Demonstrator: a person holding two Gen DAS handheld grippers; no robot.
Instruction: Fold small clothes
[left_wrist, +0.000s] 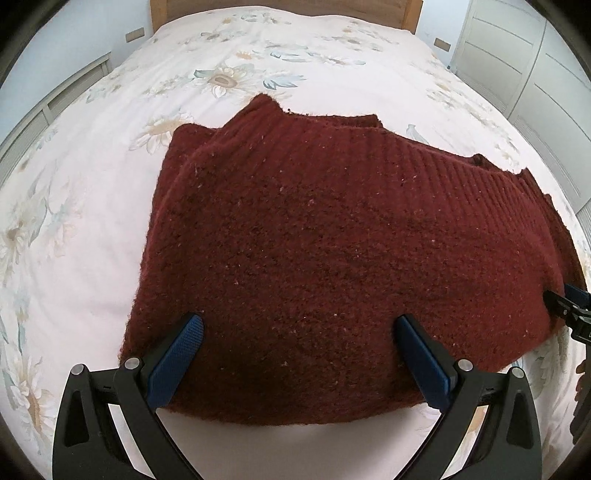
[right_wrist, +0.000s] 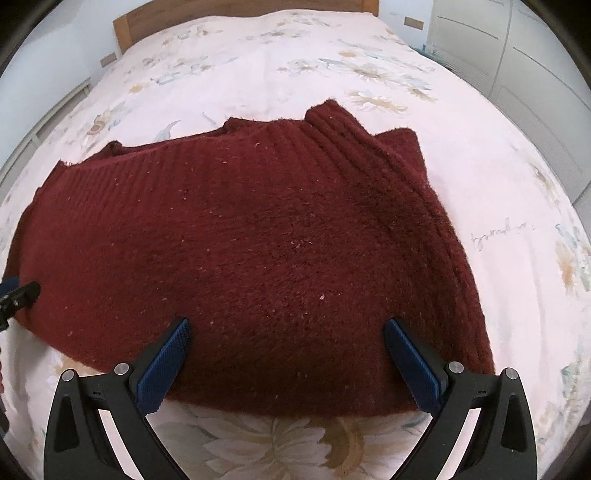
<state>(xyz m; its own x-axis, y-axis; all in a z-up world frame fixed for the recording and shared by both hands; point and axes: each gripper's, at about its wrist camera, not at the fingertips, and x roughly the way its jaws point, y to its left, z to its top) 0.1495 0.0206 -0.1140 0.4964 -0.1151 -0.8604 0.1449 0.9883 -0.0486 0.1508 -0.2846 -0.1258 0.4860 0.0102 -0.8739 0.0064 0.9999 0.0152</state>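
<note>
Hiding beneath folded sweater: its sleeves.

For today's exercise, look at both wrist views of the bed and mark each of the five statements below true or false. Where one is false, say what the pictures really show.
1. The dark red knitted garment lies on a floral bedspread. True.
2. The left gripper is shut on the garment. False: its blue fingers stand wide apart, open, over the near edge.
3. The right gripper is open. True.
4. The garment hangs from the wooden headboard. False: it lies on the bedspread, well short of the headboard.
5. A stack of folded clothes sits beside the garment. False: only this one garment shows.
</note>
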